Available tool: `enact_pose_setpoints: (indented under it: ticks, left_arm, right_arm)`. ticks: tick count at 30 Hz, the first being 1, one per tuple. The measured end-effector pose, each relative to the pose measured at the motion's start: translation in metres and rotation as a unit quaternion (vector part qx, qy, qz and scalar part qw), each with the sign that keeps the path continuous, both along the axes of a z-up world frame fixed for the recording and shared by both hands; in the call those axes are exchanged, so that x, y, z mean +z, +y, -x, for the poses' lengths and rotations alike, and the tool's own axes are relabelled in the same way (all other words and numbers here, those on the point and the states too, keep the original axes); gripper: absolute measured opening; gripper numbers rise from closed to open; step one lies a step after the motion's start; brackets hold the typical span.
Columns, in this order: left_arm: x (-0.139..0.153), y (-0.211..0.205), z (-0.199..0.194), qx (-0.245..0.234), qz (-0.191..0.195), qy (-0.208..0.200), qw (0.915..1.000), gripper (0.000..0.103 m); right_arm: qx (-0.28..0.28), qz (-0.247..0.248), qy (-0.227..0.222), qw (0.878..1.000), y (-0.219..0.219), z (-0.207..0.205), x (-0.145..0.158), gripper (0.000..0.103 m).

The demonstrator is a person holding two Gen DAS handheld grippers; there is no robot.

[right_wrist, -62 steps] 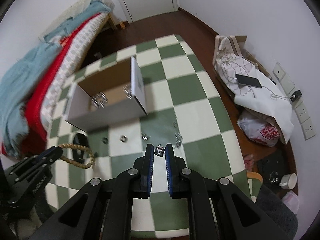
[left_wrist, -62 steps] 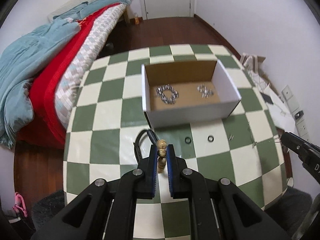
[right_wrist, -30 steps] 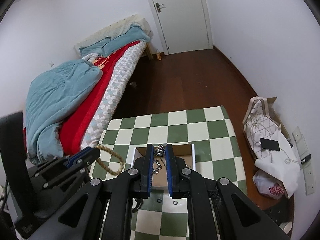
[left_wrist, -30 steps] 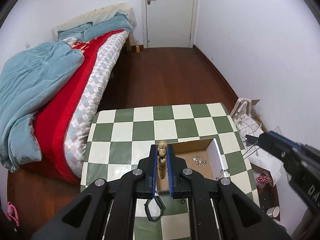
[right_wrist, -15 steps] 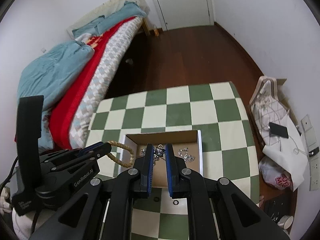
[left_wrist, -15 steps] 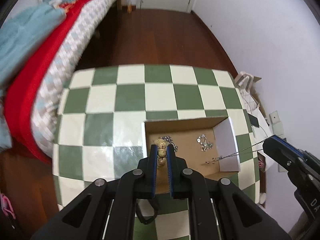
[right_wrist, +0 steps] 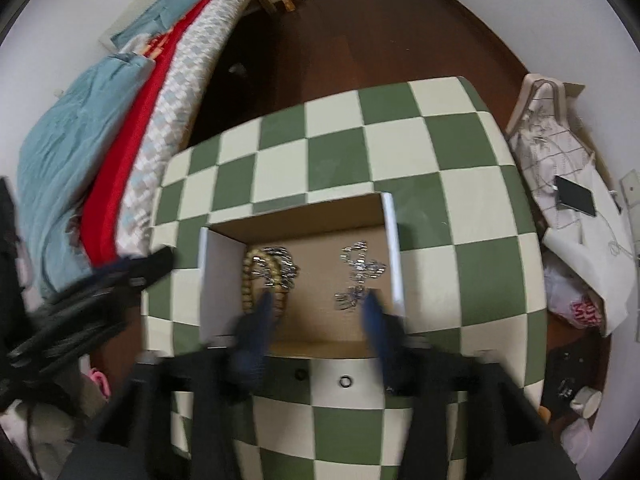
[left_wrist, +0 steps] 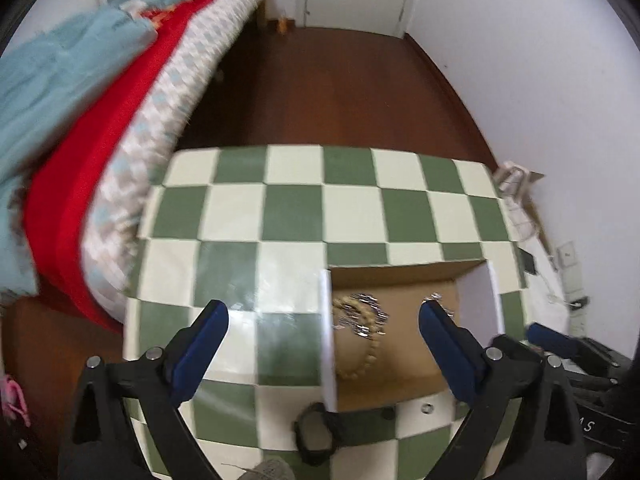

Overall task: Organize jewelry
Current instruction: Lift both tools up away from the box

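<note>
An open cardboard box [left_wrist: 476, 304] [right_wrist: 390, 240] stands on the green-and-white checkered table [left_wrist: 288, 208] [right_wrist: 460, 264]. Inside lie a tan beaded bracelet [left_wrist: 366, 354] [right_wrist: 250, 280], a silver chain pile [left_wrist: 366, 312] [right_wrist: 282, 266] on it, and more silver chains [right_wrist: 358, 276] at the right. My left gripper [left_wrist: 323, 322] is open and empty above the box's left wall. My right gripper [right_wrist: 318, 312] is open and empty over the box's near side, blurred.
Two small dark rings [right_wrist: 344, 381] and a black band [left_wrist: 314, 432] lie on the table in front of the box. A bed with red and blue covers [left_wrist: 80, 120] is at the left. Bags and a phone [right_wrist: 576, 196] lie on the floor at the right.
Both grippers have opened. The beaded bracelet left my left gripper and lies in the box. The silver chain left my right gripper and lies at the box's right.
</note>
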State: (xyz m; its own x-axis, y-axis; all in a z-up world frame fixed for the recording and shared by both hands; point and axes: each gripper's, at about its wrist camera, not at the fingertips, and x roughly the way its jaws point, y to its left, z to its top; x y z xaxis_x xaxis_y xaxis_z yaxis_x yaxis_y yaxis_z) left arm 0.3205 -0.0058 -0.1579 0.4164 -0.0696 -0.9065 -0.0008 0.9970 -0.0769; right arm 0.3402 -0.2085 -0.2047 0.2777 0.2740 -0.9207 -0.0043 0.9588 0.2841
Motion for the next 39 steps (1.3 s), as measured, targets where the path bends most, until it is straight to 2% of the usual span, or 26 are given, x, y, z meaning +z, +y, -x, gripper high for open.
enact_pose_setpoints:
  ticks: [2, 3, 4, 6, 8, 12, 22, 39]
  left_arm:
    - [0.000, 0.002, 0.002, 0.004, -0.032, -0.007, 0.9995, 0.102]
    - [0.000, 0.002, 0.004, 0.004, -0.043, -0.012, 0.9990, 0.103]
    - [-0.001, 0.002, 0.007, 0.005, -0.058, -0.020, 0.9981, 0.103]
    - [-0.002, 0.002, 0.012, 0.008, -0.079, -0.031, 0.9963, 0.103]
    - [-0.005, 0.002, 0.017, 0.011, -0.094, -0.038, 0.9948, 0.103]
    - [-0.009, 0.005, 0.024, 0.018, -0.093, -0.038, 0.9947, 0.103]
    - [0.001, 0.010, 0.043, 0.039, -0.088, -0.050, 0.9941, 0.103]
    - [0.052, 0.014, 0.114, 0.051, -0.099, -0.119, 0.9866, 0.103]
  right_arm:
    - [0.000, 0.026, -0.003, 1.000, 0.001, 0.001, -0.003, 0.071]
    - [0.000, 0.046, -0.006, 0.999, 0.002, 0.003, -0.004, 0.078]
    - [0.001, 0.060, -0.007, 0.998, 0.003, 0.003, -0.005, 0.091]
    - [0.002, 0.089, -0.011, 0.996, 0.005, 0.005, -0.007, 0.102]
    - [0.002, 0.118, -0.018, 0.993, 0.009, 0.007, -0.008, 0.102]
    - [0.003, 0.141, -0.024, 0.990, 0.014, 0.012, -0.012, 0.103]
    - [-0.002, 0.146, -0.042, 0.988, 0.016, 0.029, -0.005, 0.103]
    - [-0.006, 0.161, -0.125, 0.979, 0.026, 0.091, 0.062, 0.103]
